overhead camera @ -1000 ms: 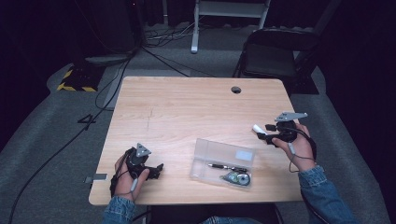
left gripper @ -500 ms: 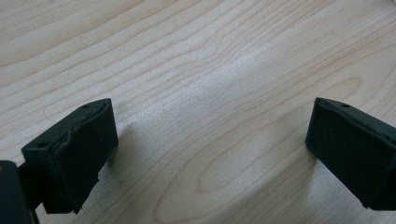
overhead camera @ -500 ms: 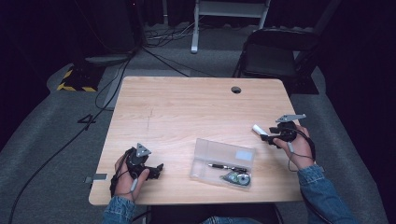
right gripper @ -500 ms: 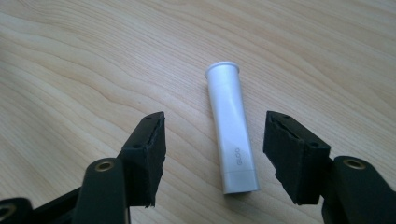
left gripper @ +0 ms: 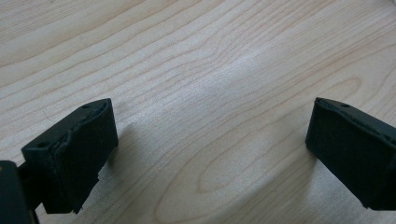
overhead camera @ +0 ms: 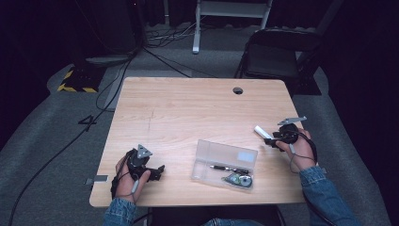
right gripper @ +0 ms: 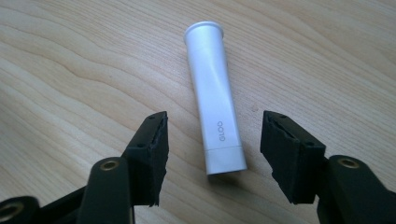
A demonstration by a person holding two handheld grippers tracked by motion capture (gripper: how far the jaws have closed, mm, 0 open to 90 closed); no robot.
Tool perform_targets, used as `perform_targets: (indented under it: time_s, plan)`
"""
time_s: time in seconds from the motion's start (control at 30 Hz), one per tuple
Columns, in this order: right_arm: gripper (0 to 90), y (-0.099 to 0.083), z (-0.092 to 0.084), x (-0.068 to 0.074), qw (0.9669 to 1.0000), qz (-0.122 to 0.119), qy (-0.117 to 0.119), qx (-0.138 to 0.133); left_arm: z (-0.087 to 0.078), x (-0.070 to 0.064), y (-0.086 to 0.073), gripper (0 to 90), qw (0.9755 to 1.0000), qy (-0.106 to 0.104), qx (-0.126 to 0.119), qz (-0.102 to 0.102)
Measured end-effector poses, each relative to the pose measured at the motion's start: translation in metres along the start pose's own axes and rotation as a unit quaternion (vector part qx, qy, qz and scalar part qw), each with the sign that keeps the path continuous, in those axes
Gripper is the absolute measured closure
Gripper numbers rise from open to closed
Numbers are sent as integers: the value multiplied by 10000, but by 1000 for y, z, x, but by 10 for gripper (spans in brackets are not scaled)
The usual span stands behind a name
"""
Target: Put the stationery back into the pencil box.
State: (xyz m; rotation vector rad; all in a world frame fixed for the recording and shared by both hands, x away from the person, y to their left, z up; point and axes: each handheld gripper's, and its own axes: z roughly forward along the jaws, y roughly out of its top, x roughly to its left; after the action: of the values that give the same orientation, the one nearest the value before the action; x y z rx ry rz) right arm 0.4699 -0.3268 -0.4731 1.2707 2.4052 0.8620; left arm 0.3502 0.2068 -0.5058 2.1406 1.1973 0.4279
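While the right tool (right gripper: 212, 158) hangs low over the counter (overhead camera: 188, 113), its 2 jaws stand apart on either side of a white glue stick (right gripper: 215, 95) marked GLOO, neither pad touching it; the jaws have just been closing a little. From the high view, the glue stick (overhead camera: 262, 132) lies flat near the counter's right edge, just beside the right tool (overhead camera: 277, 140). A clear case (overhead camera: 226, 157) with a pen and a tape roller inside sits at the front middle. Near the front left corner rests the left tool (left gripper: 210, 149), jaws wide apart over bare wood.
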Motion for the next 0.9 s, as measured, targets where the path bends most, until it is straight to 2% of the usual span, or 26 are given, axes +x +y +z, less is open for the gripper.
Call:
perform_targets:
  time_s: [0.17, 0.27, 0.47, 0.67, 0.9]
  plan:
    - [530, -2, 3, -1, 9999, -85, -61, 27, 0, 0, 0, 26, 10000, 2, 1, 1]
    - [556, -3, 5, -1, 9999, -125, -69, 50, 0, 0, 0, 26, 10000, 1, 1, 2]
    - [698, -4, 7, -1, 9997, -165, 11, 175, 0, 0, 0, 26, 10000, 1, 1, 2]
    - [714, -4, 6, 0, 9996, -196, 5, 193, 0, 0, 0, 26, 10000, 1, 1, -1]
    - [717, -4, 5, 0, 9997, -89, 12, 210, 0, 0, 0, 26, 10000, 1, 0, -1]
